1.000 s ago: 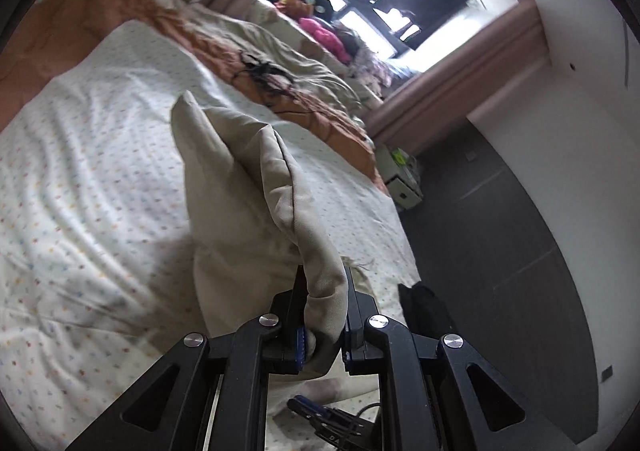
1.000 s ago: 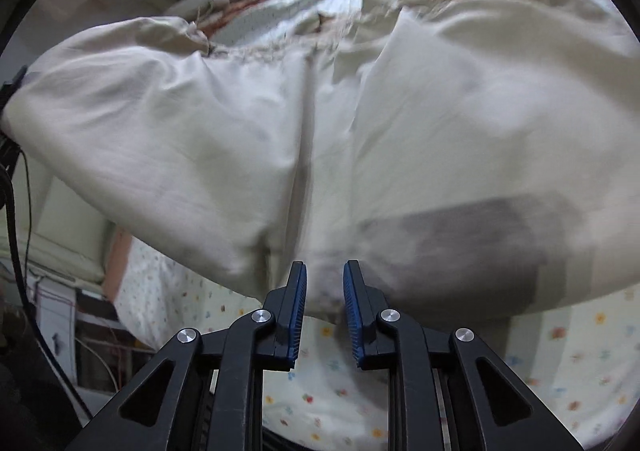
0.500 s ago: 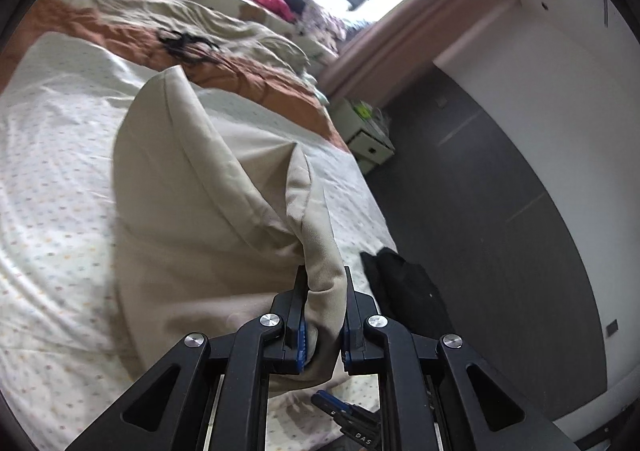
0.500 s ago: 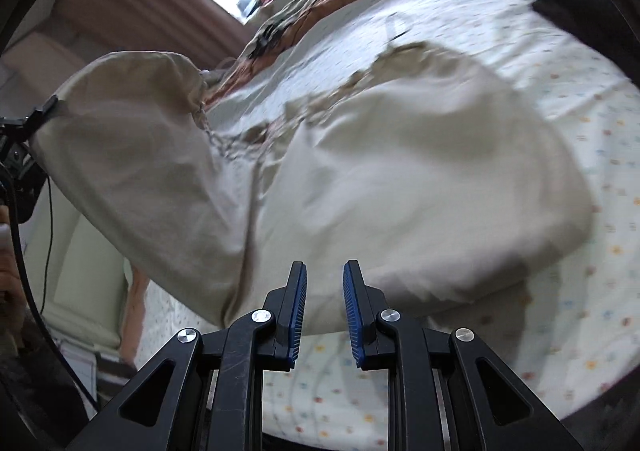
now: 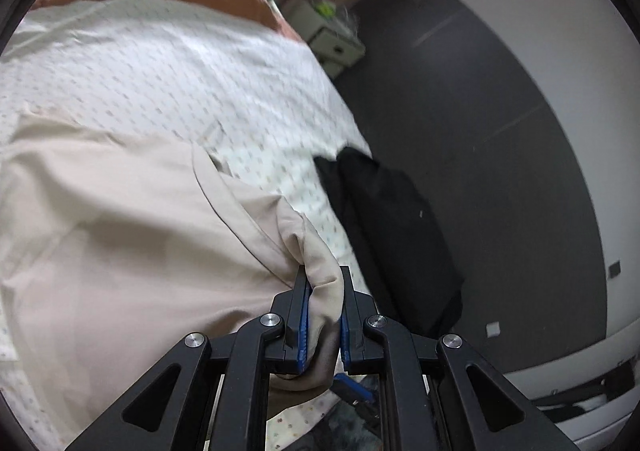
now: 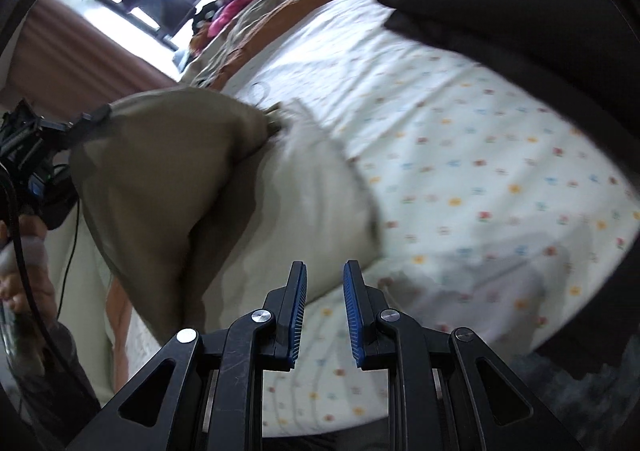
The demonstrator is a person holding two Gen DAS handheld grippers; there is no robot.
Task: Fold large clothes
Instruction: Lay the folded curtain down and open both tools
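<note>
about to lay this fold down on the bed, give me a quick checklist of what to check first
1. Left gripper clamped on the beige garment: ok.
2. Right gripper holding a corner: not ok, nothing between its pads.
3. Bedsheet bare where the fold would land: ok on the near side.
4. Black clothing apart from the garment: ok, it lies at the bed edge.
5. Garment smooth: not ok, it bunches near the left gripper.
6. Far edges lined up: cannot tell.

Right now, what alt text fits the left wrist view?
The left gripper pinches a bunched fold of beige garment over a bed with a dotted white sheet. A black cloth hangs off the bed's edge beside a dark floor.
</note>
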